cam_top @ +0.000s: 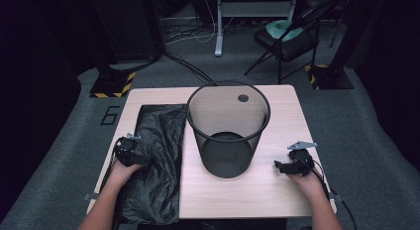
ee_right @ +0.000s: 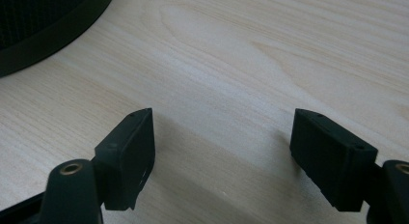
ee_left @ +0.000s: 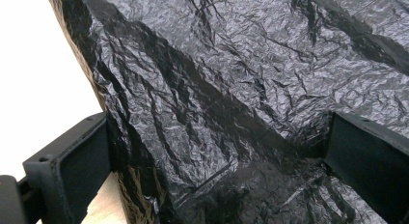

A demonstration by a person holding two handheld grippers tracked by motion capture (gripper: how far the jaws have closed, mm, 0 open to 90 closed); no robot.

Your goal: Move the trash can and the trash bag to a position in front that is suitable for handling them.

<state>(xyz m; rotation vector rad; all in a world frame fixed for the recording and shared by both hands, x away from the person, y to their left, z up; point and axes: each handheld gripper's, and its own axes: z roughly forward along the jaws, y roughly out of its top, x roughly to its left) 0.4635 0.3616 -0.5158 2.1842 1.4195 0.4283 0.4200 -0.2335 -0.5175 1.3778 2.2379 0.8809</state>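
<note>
A black wire-mesh waste basket (cam_top: 228,128) stands upright in the middle of the light wooden table (cam_top: 277,190). Left of it a crumpled black plastic bag (cam_top: 153,165) lies flat along the table's left side. My left gripper (cam_top: 130,153) hovers over the bag's left edge; in the left gripper view its jaws stand wide open just above the wrinkled bag (ee_left: 231,98), nothing between them. My right gripper (cam_top: 283,165) rests open near the table's right front, over bare wood (ee_right: 251,64), with the basket's base rim (ee_right: 43,33) at upper left.
A folding chair (cam_top: 289,39) with a green item on its seat stands behind the table. Stand bases with yellow-black tape (cam_top: 113,85) sit on the grey carpet at both back corners. Cables (cam_top: 190,66) run across the floor.
</note>
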